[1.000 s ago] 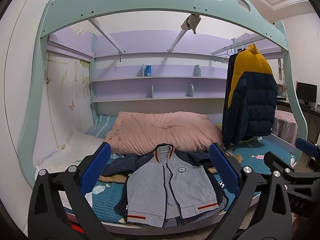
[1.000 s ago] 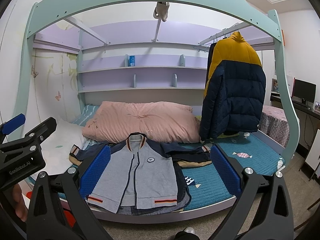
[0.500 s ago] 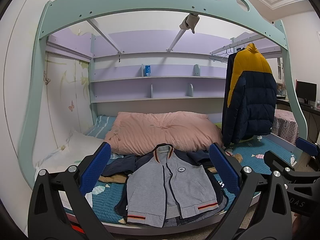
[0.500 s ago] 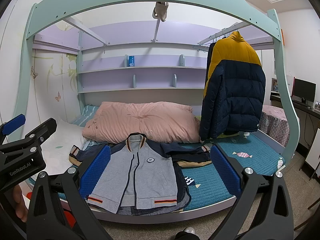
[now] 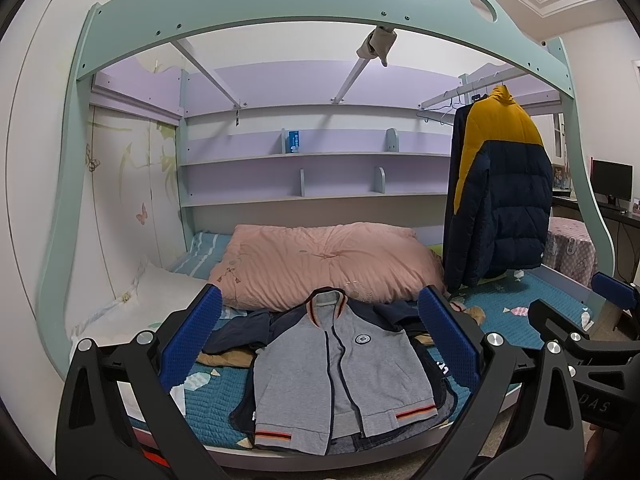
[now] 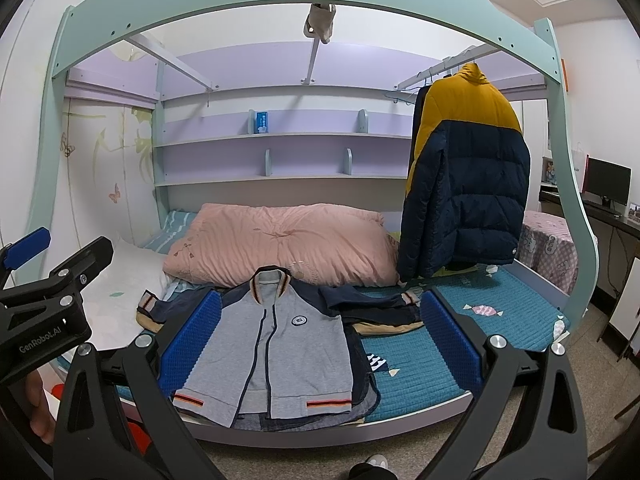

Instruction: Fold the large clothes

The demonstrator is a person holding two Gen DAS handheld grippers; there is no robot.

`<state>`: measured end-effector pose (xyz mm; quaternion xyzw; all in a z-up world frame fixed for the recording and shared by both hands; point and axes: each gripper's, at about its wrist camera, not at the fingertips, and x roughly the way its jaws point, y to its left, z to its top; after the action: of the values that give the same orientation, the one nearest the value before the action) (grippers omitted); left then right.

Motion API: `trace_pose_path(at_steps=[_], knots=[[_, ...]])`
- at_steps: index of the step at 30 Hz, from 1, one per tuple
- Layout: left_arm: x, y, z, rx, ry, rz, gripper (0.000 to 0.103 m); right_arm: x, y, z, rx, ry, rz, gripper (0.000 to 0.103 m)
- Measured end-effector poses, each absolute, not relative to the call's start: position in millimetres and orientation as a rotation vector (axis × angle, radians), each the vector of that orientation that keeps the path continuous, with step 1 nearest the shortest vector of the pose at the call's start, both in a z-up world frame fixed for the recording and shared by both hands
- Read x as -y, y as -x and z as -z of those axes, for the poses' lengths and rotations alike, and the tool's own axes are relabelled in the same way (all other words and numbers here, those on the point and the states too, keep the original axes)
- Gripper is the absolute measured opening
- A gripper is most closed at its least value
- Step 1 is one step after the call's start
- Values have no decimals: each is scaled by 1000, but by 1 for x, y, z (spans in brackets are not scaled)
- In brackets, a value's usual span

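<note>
we see the grey jacket [image 5: 340, 376] spread flat, front up, at the near edge of the bed [image 6: 416, 364], on top of a pile of dark clothes [image 6: 376, 308] whose navy sleeves stick out to both sides. our left tool [image 5: 318, 344] and right tool [image 6: 320, 340] both have their blue fingers [image 5: 190, 342] spread wide apart, holding nothing, short of the bed and touching no cloth. behind the jacket lies a pink quilt [image 5: 328, 260]. a yellow and navy puffer coat [image 6: 464, 184] hangs from a rail over the bed's right side. lilac shelves [image 5: 316, 176] run along the back wall.
</note>
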<state>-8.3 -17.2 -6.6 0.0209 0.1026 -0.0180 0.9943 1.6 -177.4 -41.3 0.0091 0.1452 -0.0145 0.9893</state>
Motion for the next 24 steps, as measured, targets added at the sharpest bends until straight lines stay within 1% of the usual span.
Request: trace_pose_path(at_steps=[14,24], knots=[[18,8,7,-205,-45,34,98,178,-1,43,-290,-21,27,96],[20,-2,17,-224,-60,33,98,180,-3,43,-287,-26,25,96]])
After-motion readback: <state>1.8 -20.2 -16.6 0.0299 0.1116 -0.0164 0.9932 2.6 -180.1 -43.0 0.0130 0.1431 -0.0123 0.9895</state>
